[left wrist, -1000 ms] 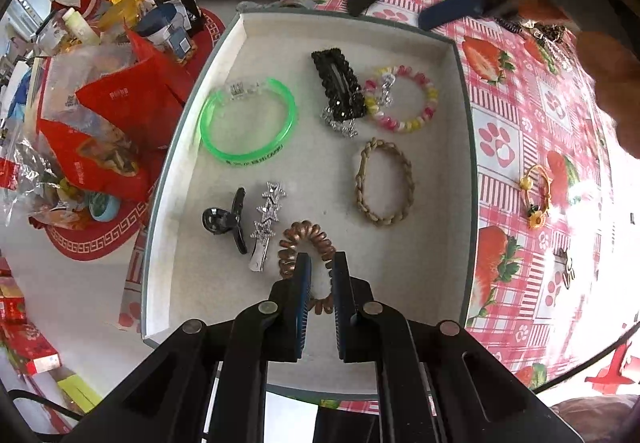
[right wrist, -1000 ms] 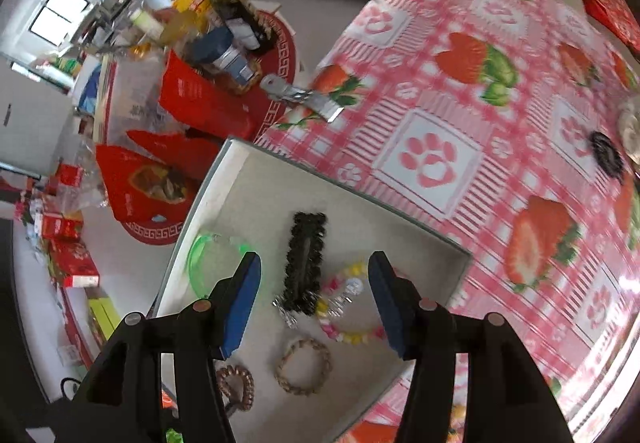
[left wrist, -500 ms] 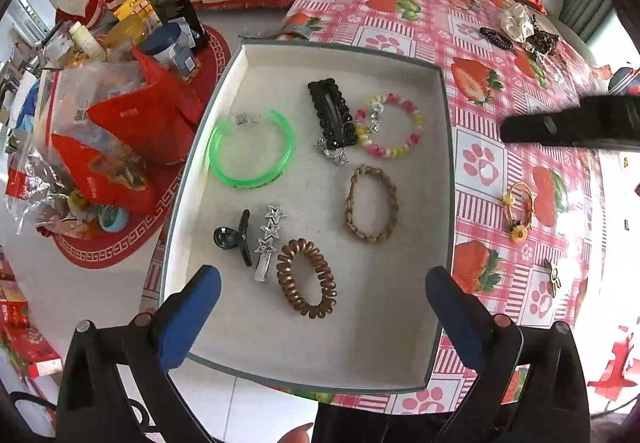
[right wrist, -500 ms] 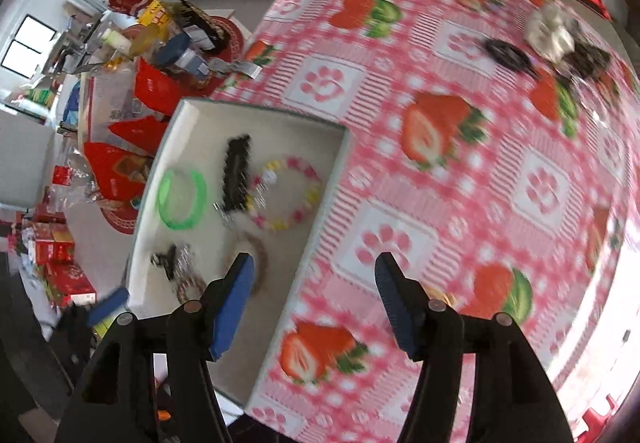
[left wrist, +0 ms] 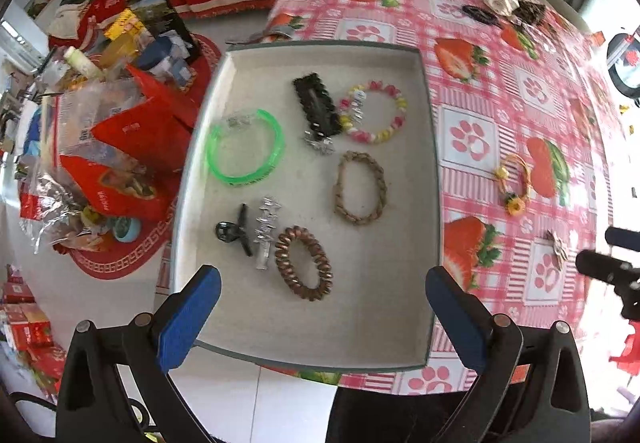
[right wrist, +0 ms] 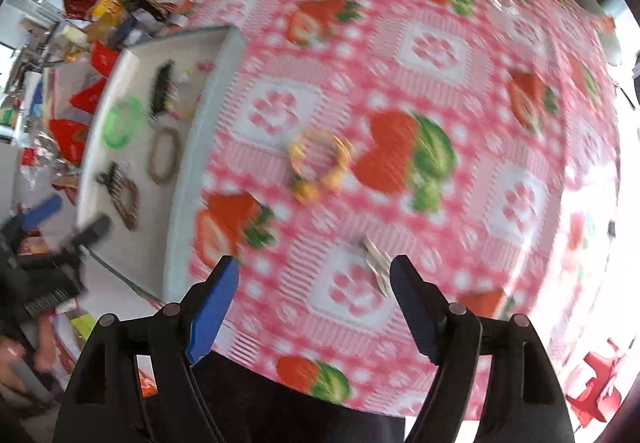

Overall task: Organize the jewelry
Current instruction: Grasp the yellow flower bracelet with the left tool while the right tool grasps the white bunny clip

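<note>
A grey tray [left wrist: 434, 147] on the strawberry tablecloth holds a green bangle [left wrist: 245, 147], a black clip [left wrist: 316, 109], a beaded bracelet [left wrist: 374, 111], a braided bracelet [left wrist: 360, 187], a brown coil tie [left wrist: 303, 263], a star clip [left wrist: 266, 231] and a small black claw clip [left wrist: 234, 231]. My left gripper [left wrist: 320, 307] is wide open and empty above the tray's near edge. My right gripper [right wrist: 314, 295] is open and empty over the cloth, near a small silver clip [right wrist: 376, 263]. A yellow bracelet [right wrist: 320, 163] lies on the cloth, also in the left wrist view [left wrist: 514, 183].
More hair pieces [left wrist: 502, 5] lie at the table's far end. Red bags and clutter [left wrist: 116, 147] fill the floor left of the tray. The right wrist view is blurred by motion; the tray [right wrist: 200, 147] sits at its left.
My left gripper opened off the brown coil tie, left it in the tray, and pulled back. My right gripper swung from over the tray to the right, over the cloth.
</note>
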`<action>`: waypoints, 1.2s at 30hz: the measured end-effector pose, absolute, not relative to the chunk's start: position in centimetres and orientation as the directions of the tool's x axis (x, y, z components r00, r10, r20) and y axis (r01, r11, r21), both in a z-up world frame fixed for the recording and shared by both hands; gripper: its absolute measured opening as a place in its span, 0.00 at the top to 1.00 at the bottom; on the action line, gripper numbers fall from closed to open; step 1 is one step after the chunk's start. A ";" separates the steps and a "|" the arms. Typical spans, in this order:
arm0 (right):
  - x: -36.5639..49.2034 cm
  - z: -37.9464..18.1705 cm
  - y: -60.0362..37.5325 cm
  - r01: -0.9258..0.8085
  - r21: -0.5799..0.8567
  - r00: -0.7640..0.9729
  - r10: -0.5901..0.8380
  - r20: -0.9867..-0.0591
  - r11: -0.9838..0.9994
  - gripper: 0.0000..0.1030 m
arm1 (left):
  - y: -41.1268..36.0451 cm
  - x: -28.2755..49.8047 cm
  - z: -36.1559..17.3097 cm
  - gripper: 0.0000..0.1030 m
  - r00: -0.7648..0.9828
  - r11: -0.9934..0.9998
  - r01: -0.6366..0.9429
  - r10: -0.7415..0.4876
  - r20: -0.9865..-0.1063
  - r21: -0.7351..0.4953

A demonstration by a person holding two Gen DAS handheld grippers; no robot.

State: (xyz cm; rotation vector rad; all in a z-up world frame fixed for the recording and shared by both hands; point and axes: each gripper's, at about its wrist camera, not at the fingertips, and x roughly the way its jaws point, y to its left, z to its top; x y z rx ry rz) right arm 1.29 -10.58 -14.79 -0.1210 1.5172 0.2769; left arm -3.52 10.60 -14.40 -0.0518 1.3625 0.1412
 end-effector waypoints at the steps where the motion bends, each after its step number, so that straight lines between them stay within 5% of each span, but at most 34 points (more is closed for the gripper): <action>1: 0.9 -15.1 -11.3 -0.242 0.083 0.025 0.091 -0.996 0.967 0.22 | 10.3 -3.5 -14.4 0.00 0.199 0.992 -0.120 0.060 -0.978 0.036; 9: -0.1 -17.1 -16.3 -0.162 0.038 -0.013 0.036 -0.999 0.986 0.22 | 6.6 -2.7 -13.2 0.00 0.219 0.997 -0.070 0.026 -0.975 0.011; 20: 0.2 -19.9 -14.3 -0.375 0.010 0.023 0.020 -1.000 0.927 0.22 | 1.8 0.5 -12.5 0.00 0.234 0.999 -0.046 0.012 -0.972 0.001; 27: 1.0 -21.6 -13.4 -0.386 0.011 0.045 0.031 -0.999 0.923 0.45 | -0.9 2.3 -13.4 0.00 0.225 0.999 0.031 -0.017 -0.974 -0.010; 30: 1.2 -21.8 -13.3 -0.396 -0.008 0.079 0.026 -0.997 0.918 0.48 | -1.9 3.0 -13.9 0.00 0.220 0.999 0.044 -0.036 -0.975 -0.026; 34: 0.9 -21.7 -13.8 -0.382 -0.045 0.121 0.002 -0.993 0.923 0.75 | -2.9 3.8 -14.8 0.00 0.208 0.998 0.051 -0.051 -0.977 -0.041; 36: 1.0 -21.5 -14.8 -0.357 -0.044 0.127 0.002 -0.992 0.933 0.80 | -3.2 4.2 -15.1 0.00 0.207 0.998 0.053 -0.056 -0.977 -0.046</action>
